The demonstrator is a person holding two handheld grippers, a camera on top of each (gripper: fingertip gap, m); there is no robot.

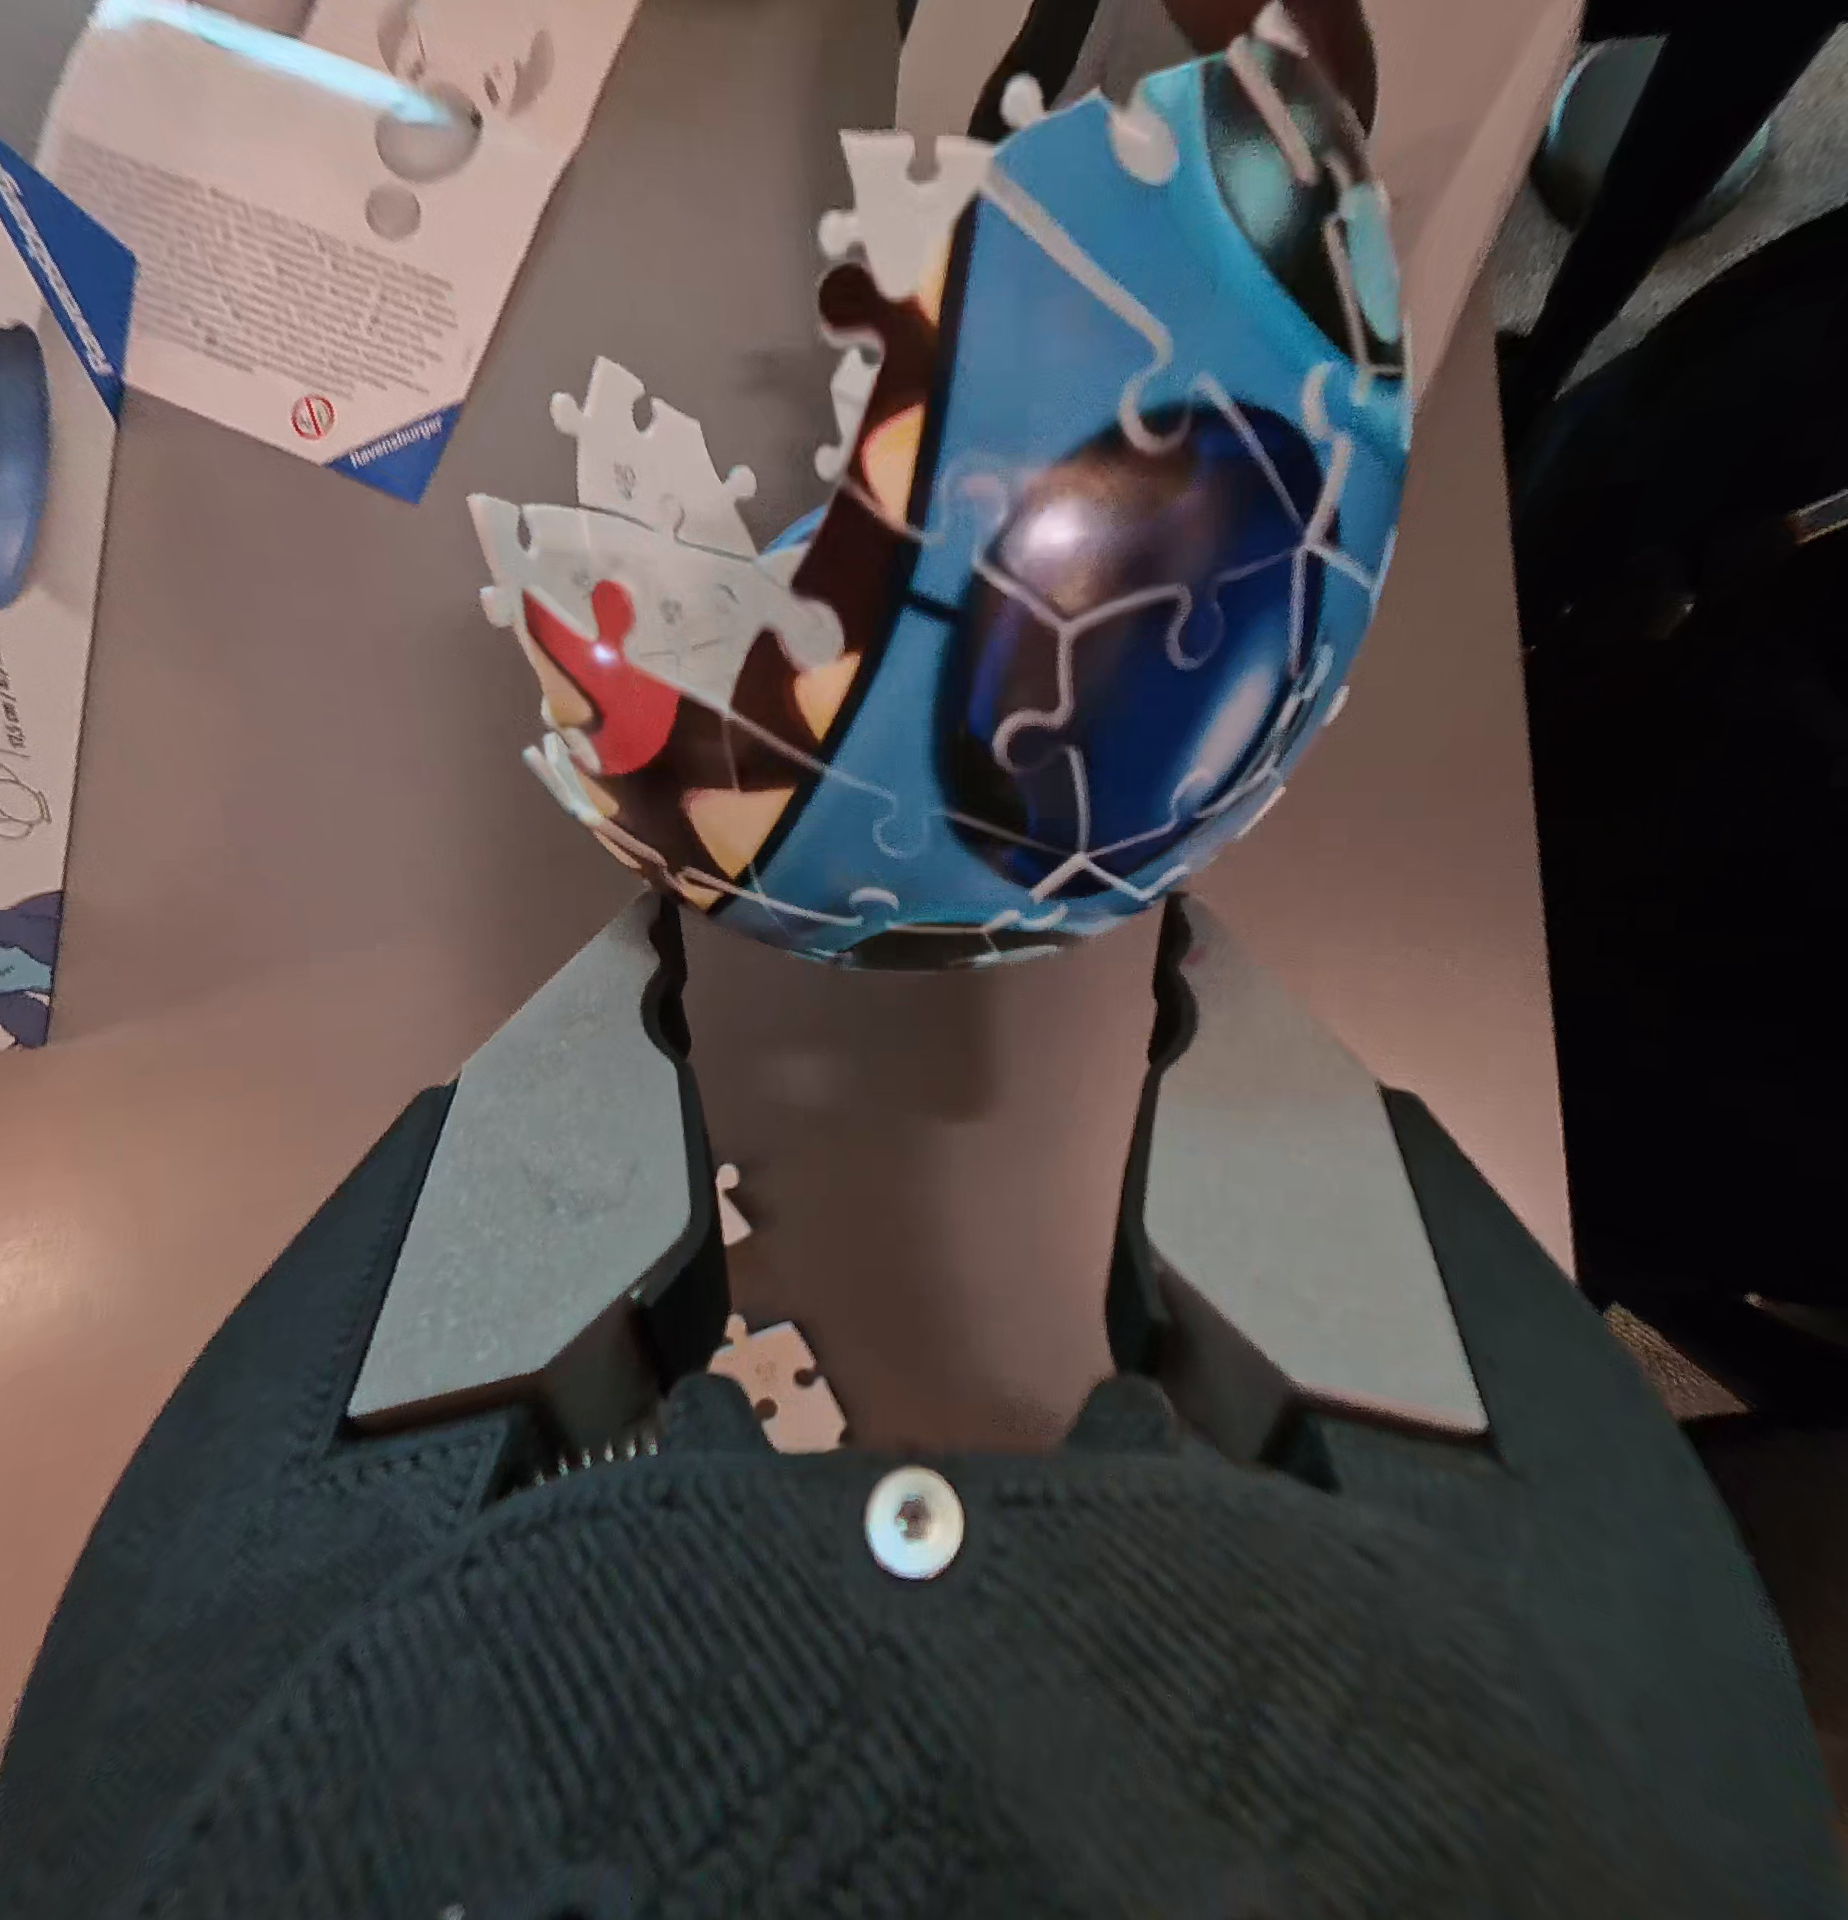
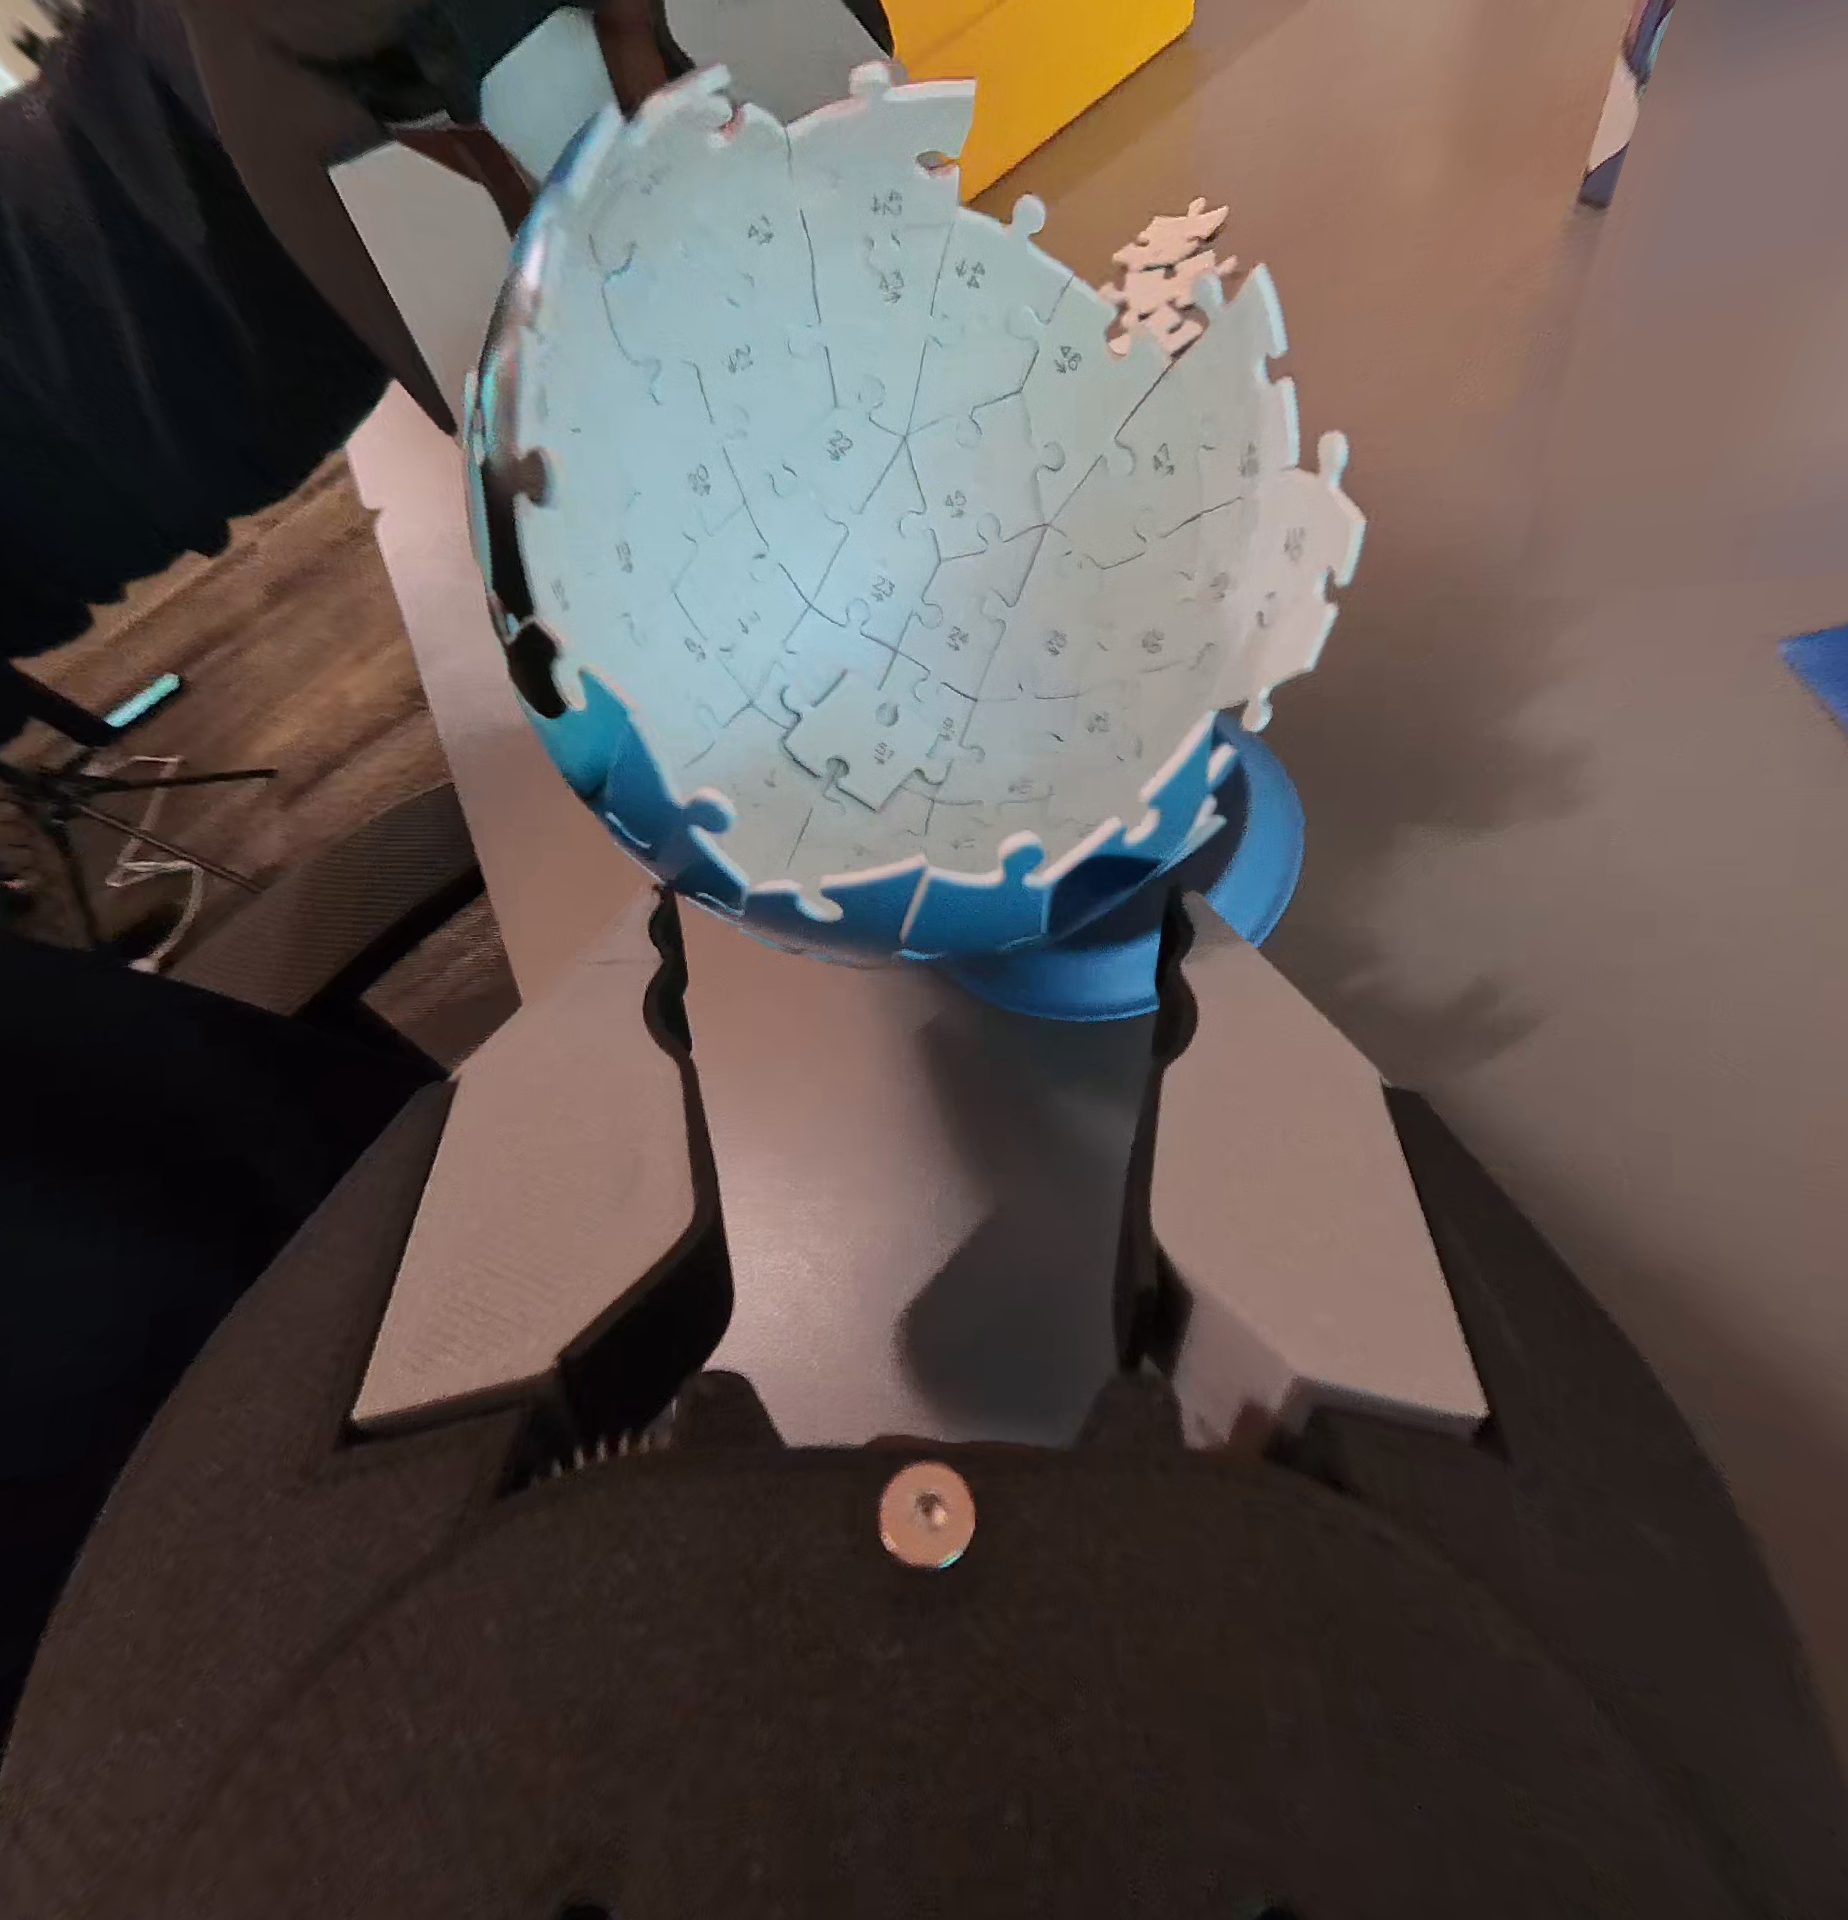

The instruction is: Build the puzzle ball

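The partly built puzzle ball (image 1: 1107, 582) is an open shell, blue outside with a dark eye and a red patch near its jagged rim. In the right wrist view I look into its white numbered inside (image 2: 899, 499), and it leans on a blue stand (image 2: 1242, 852). My left gripper (image 1: 918, 914) is open wide, its tips at either side of the ball's lower curve. My right gripper (image 2: 920, 904) is open wide at the opposite side, its tips flanking the lower rim. I cannot tell whether any tip touches the ball. Both grippers are empty.
Loose white pieces (image 1: 780, 1382) lie on the brown table (image 1: 276, 831) between my left fingers. A cluster of pieces (image 2: 1169, 270) lies behind the ball. A leaflet (image 1: 276, 208) and the puzzle box (image 1: 6, 727) lie left; a yellow box (image 2: 1034, 73) stands beyond. The table edge (image 2: 421, 644) drops to the floor.
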